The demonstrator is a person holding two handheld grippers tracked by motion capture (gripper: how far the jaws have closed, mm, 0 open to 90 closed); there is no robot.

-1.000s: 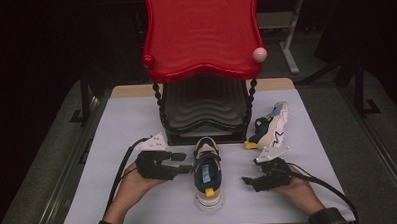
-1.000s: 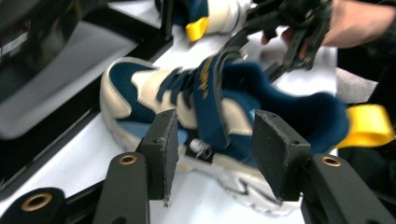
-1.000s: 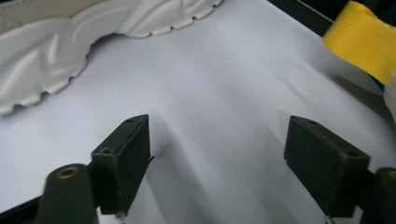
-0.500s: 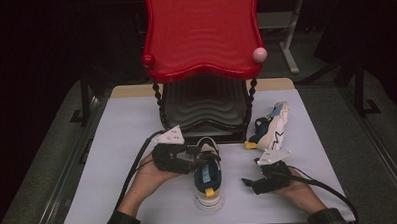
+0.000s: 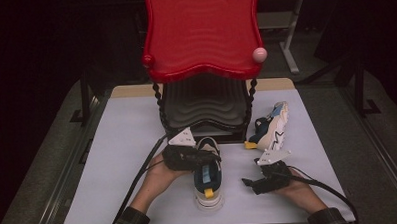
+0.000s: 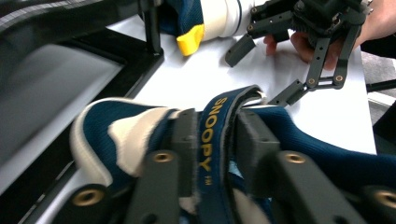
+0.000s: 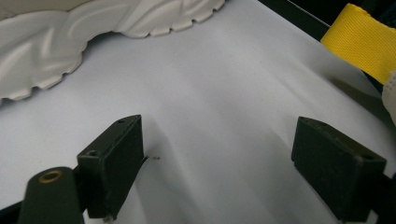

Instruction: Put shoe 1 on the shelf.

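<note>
Your left claw [image 5: 200, 158] sits, in the high view, over the back of the navy and cream sneaker [image 5: 208, 177] that stands upright near the front middle of the white table [image 5: 118, 160], its toe with the yellow tab pointing toward you. Your right claw [image 5: 249, 182] rests on the table just to the right of that sneaker, apart from it, jaws spread wide. The second sneaker [image 5: 269, 125] lies tipped on its side farther back on the right, beside the foot of the black stand [image 5: 204, 109] that carries the red wavy tray [image 5: 202, 32].

In the left gripper view, your left claw [image 6: 212, 149] is closed narrowly on the sneaker's navy strap [image 6: 208, 140], which bears the word SNOOPY in gold; the pads press it from both sides. The cream and navy collar of the sneaker [image 6: 112, 135] bulges to the left of the jaws. Beyond, your right claw [image 6: 264, 70] lies open on the table in your hand [image 6: 322, 44], and the second sneaker's yellow tab [image 6: 190, 39] shows by the stand's black leg [image 6: 152, 28].

In the right gripper view, your right claw [image 7: 219, 163] stands wide with bare white table [image 7: 210, 93] between the pads. The white ridged sole [image 7: 93, 23] of a sneaker fills the upper left, and a yellow tab [image 7: 362, 39] shows at the upper right.
</note>
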